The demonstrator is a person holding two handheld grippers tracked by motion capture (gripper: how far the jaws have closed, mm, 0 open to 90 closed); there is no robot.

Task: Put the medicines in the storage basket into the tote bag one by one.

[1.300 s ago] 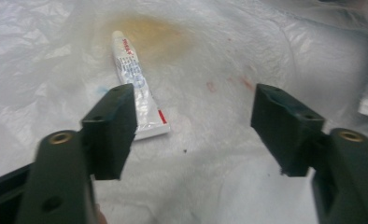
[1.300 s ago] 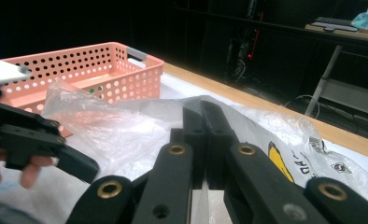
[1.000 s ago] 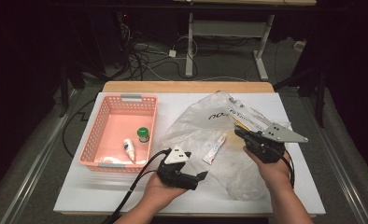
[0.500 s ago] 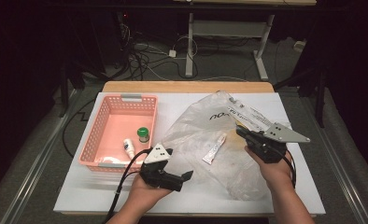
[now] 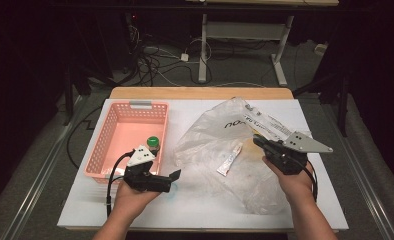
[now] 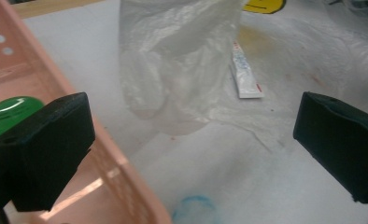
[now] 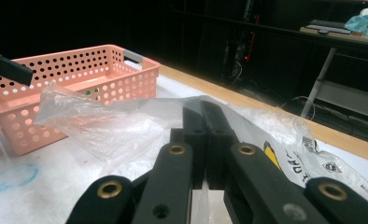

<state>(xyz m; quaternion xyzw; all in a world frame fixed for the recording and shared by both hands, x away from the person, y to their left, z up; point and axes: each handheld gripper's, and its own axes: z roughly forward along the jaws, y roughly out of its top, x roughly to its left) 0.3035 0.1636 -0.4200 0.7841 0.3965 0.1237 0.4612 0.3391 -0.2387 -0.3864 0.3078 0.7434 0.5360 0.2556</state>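
A clear plastic bag [image 5: 220, 135] lies crumpled on the white table, with a small white tube [image 5: 230, 160] in it. My right gripper [image 5: 259, 141] is shut on the bag's film and holds its right side up; in the right gripper view the jaws [image 7: 202, 112] pinch the bag [image 7: 102, 121]. My left gripper [image 5: 174, 176] hovers beside the pink basket [image 5: 116, 131]. Its jaws have just been opening and stand wide with nothing between them. The left gripper view [image 6: 191, 144] looks at the bag [image 6: 173, 56] and the tube [image 6: 245, 77].
A green-capped item [image 5: 153, 142] sits in the basket, its cap [image 6: 9, 112] showing behind the basket rim [image 6: 112, 172]. A blue ring mark [image 6: 194, 210] is on the table. A wooden strip [image 5: 200, 93] edges the table's far side; cables and a desk frame lie beyond.
My left gripper has moved left, away from the bag and toward the basket's near right corner. The right gripper and the bag have stayed put.
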